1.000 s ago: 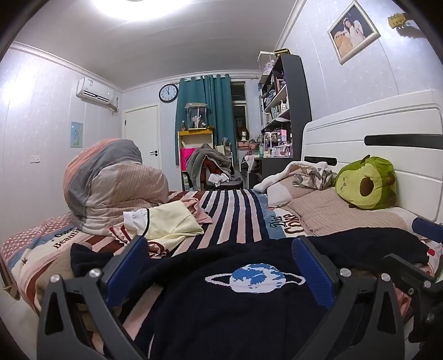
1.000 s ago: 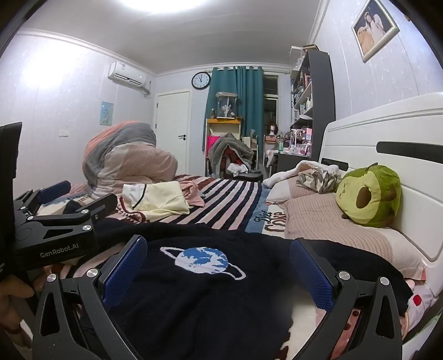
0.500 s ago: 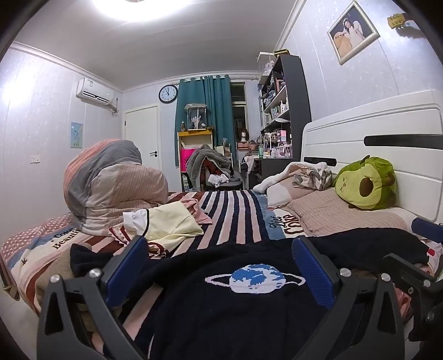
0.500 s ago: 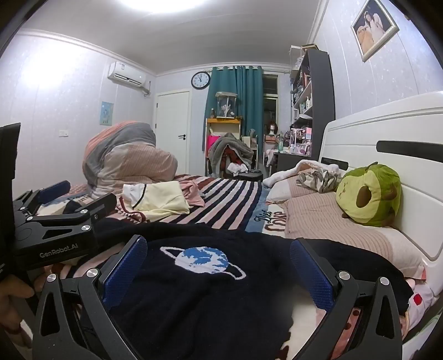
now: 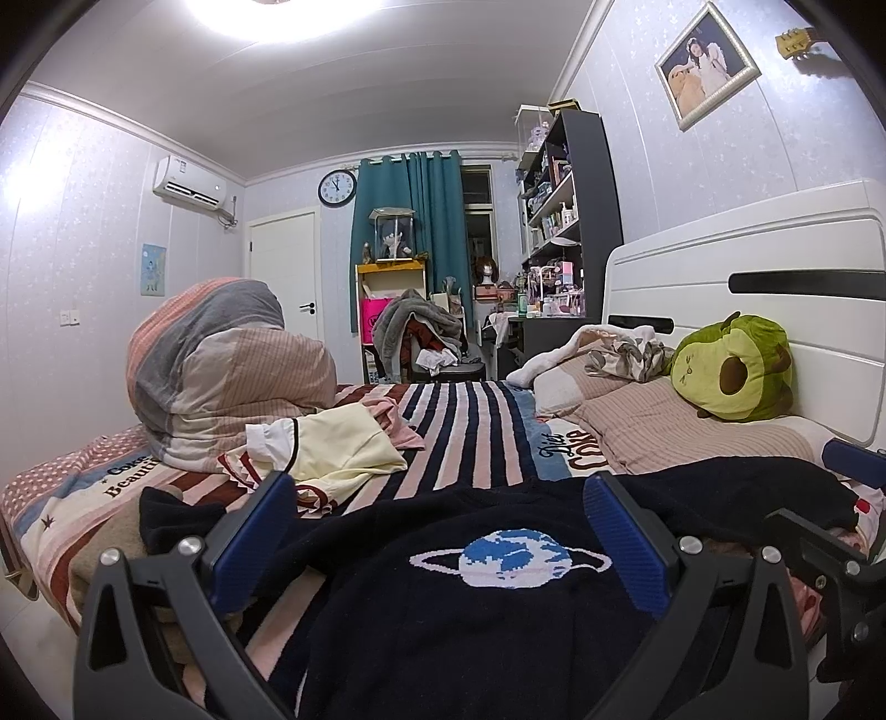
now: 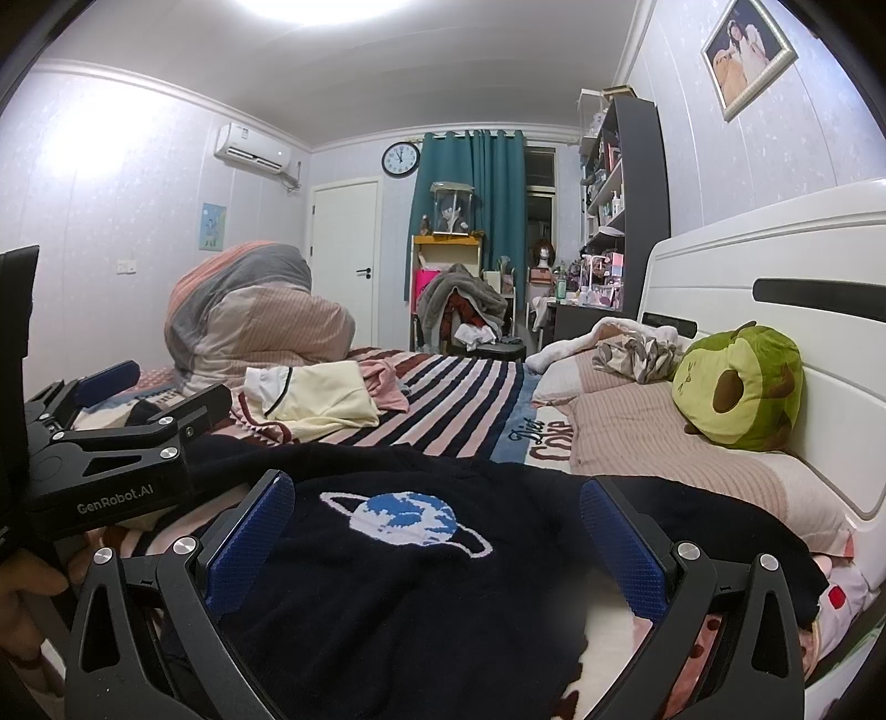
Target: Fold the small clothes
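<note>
Ceiling light (image 5: 266,16) overexposed, glaring on left wall (image 6: 83,149). Room evenly bright, focus sharp. Fisheye bends edges; corners vignetted black.

Open striped bedspread (image 5: 470,437) lies clear ahead, beyond the spread dark navy planet-print sweater (image 5: 498,609). Left side blocked by a bundled pink-and-grey striped duvet (image 5: 221,360) and a loose cream garment pile (image 5: 338,448). Right side blocked by pink striped pillows (image 6: 653,437), a green avocado plush toy (image 6: 742,387) and the white headboard (image 6: 775,277).

Pale panelled walls, teal curtain (image 5: 410,232), wall clock (image 5: 337,188), white headboard (image 5: 747,288), dark shelving (image 5: 576,188)
</note>
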A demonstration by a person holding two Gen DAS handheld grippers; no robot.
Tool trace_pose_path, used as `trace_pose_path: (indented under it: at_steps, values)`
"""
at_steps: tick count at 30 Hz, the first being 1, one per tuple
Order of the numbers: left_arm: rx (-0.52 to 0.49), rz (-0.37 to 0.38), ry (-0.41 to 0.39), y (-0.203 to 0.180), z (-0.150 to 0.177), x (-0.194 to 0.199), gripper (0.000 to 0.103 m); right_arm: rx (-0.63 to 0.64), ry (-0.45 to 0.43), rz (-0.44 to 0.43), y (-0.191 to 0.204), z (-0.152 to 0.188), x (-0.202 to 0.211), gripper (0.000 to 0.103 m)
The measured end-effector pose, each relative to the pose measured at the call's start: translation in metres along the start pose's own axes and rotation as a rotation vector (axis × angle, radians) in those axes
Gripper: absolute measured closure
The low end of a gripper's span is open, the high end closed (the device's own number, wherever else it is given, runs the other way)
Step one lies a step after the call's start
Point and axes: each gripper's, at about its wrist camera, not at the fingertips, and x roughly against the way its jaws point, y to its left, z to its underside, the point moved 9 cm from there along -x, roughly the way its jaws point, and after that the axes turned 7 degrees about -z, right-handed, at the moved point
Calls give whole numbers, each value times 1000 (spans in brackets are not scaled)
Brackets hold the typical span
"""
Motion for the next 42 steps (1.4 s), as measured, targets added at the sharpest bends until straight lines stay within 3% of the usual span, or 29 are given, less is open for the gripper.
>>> trace_pose_path:
  at_steps: [42]
  values:
    - [3,7,3,1,0,2,1,-5,2,-2,0,0,0,1]
